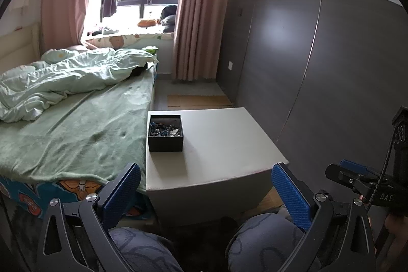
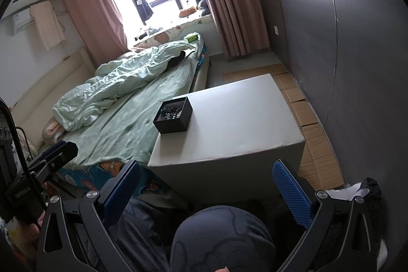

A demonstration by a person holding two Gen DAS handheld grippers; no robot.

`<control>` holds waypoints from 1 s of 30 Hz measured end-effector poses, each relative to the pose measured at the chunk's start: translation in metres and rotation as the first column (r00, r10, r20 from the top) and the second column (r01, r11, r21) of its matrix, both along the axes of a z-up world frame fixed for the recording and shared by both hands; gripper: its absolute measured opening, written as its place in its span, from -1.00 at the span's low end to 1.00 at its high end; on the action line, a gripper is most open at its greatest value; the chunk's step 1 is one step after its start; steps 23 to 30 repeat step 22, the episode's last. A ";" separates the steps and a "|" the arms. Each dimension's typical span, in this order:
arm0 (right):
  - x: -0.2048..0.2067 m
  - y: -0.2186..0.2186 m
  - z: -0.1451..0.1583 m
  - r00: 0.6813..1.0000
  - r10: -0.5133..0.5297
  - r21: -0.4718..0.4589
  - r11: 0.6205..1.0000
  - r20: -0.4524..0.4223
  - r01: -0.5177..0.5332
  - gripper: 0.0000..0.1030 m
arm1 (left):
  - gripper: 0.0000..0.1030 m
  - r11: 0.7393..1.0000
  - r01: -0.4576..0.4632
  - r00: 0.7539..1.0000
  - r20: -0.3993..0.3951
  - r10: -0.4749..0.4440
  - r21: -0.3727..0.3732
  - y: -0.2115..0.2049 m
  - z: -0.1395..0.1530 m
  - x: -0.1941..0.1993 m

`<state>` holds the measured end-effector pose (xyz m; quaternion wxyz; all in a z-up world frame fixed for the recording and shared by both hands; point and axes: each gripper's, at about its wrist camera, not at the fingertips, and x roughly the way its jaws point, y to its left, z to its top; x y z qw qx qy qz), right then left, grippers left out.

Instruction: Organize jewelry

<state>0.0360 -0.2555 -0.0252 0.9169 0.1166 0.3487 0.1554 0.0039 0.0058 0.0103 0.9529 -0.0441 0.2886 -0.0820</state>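
Observation:
A small black box filled with a tangle of beads and jewelry sits near the left edge of a low white table. My left gripper hangs open over the table's near edge, well short of the box, with nothing between its blue pads. My right gripper is open too, empty, held back from the table above the person's knee. Each gripper shows at the other view's side: the right gripper and the left gripper.
A bed with a green sheet and rumpled quilt lies against the table's left side. Grey wardrobe doors stand close on the right. Flattened cardboard covers the floor. The person's knees in dark trousers sit below the grippers.

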 end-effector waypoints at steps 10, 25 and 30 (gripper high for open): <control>0.000 0.001 -0.001 1.000 -0.001 0.001 1.000 -0.001 0.001 1.00 | 0.99 1.000 0.011 1.000 0.007 -0.012 0.009 -0.004 0.002 -0.003; -0.003 0.002 0.000 1.000 0.003 -0.002 1.000 -0.002 -0.003 1.00 | 0.99 1.000 0.020 1.000 0.008 -0.020 0.006 -0.007 0.004 -0.005; -0.003 0.002 0.000 1.000 0.003 -0.002 1.000 -0.002 -0.003 1.00 | 0.99 1.000 0.020 1.000 0.008 -0.020 0.006 -0.007 0.004 -0.005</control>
